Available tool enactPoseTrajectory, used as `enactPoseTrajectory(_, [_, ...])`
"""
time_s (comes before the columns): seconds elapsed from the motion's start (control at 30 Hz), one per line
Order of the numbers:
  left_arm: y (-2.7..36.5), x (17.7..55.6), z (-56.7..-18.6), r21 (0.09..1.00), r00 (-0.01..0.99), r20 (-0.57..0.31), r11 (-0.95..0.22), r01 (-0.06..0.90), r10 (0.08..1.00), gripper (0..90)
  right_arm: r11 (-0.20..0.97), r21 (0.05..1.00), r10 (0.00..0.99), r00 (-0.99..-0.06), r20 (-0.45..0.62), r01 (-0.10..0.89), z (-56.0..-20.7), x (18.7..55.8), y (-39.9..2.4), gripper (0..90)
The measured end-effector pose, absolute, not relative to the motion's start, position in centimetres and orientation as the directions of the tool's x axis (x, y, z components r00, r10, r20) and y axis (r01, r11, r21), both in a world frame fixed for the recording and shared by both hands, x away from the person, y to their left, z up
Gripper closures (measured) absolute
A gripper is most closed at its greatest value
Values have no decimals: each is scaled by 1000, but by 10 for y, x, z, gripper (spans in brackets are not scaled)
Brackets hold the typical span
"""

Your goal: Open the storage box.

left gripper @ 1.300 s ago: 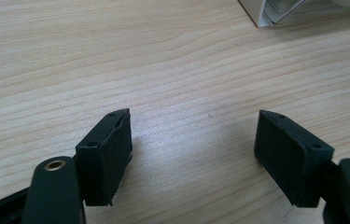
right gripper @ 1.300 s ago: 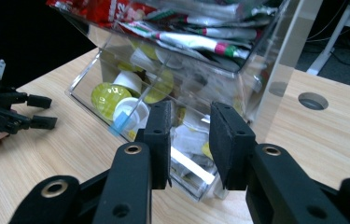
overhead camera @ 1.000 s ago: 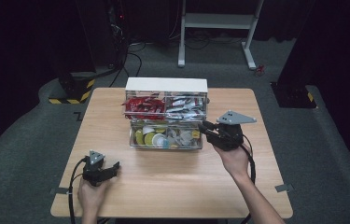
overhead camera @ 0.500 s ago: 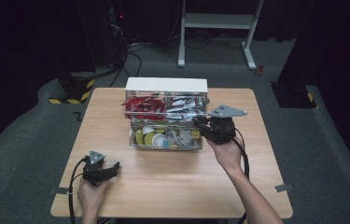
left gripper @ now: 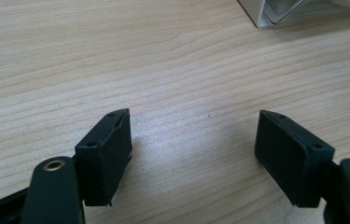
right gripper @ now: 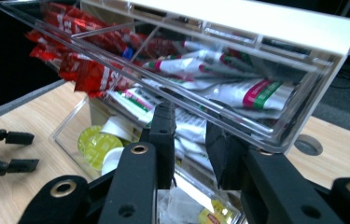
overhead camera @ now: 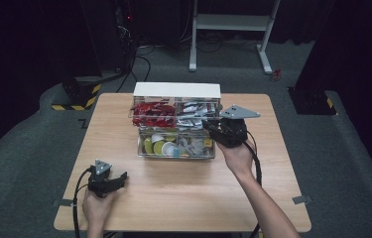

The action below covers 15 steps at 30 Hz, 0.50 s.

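So my right gripper (overhead camera: pixel 212 128) is up at the clear organizer (overhead camera: pixel 176 126), sitting at the right front corner of its upper tray (right gripper: pixel 275 133) — the one holding the red sachets (overhead camera: pixel 153 113) and the silver sachets (overhead camera: pixel 193 113). In the right gripper view my jaws are nearly closed, with the clear front wall of that tray passing between them. I honestly can't tell if the pads are pressing on the plastic or just hugging it. The lower tray (overhead camera: pixel 173 153) below, with the yellow pods (overhead camera: pixel 155 147) and other small packets, sits forward of the upper one and lies open from above.

My left gripper (overhead camera: pixel 115 179) is parked on the wooden table (overhead camera: pixel 183 198) near the front left, well apart from the box, jaws wide with nothing in them.

My read is that the step is handling that upper tray by its front lip. To do it well I'd make sure both pads bite squarely on the wall rather than the very corner, since clear acrylic is slick and a corner grip will twist. Keep any push or pull level and in line with the tray so it doesn't jam. The box is light — I'd bring the left gripper over to brace the base if it starts creeping across the table.
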<state>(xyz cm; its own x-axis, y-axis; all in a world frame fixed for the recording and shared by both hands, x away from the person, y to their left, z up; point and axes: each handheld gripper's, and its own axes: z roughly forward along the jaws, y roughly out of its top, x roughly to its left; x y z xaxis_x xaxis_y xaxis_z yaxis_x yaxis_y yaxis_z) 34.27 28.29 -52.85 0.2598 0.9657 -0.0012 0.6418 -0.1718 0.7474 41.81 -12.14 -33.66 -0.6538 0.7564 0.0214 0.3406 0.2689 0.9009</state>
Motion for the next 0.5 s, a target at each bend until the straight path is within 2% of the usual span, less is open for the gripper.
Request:
enactPoseTrajectory(0.1, [283, 343, -529, 747, 260, -1, -172, 642, 966, 276, 265, 899, 758, -651, 28, 348, -333, 422, -122, 723])
enactPoseTrajectory(0.13, [281, 344, -531, 773, 234, -12, -140, 619, 972, 276, 263, 903, 758, -652, 25, 340, -330, 424, -122, 722])
enactPoseTrajectory(0.23, [283, 343, -529, 749, 260, -1, -171, 641, 966, 276, 256, 904, 756, -654, 34, 342, -328, 428, -123, 719])
enactPoseTrajectory(0.5, [282, 343, -529, 750, 259, -9, -165, 641, 966, 266, 225, 913, 748, -661, 61, 339, -317, 435, -127, 712])
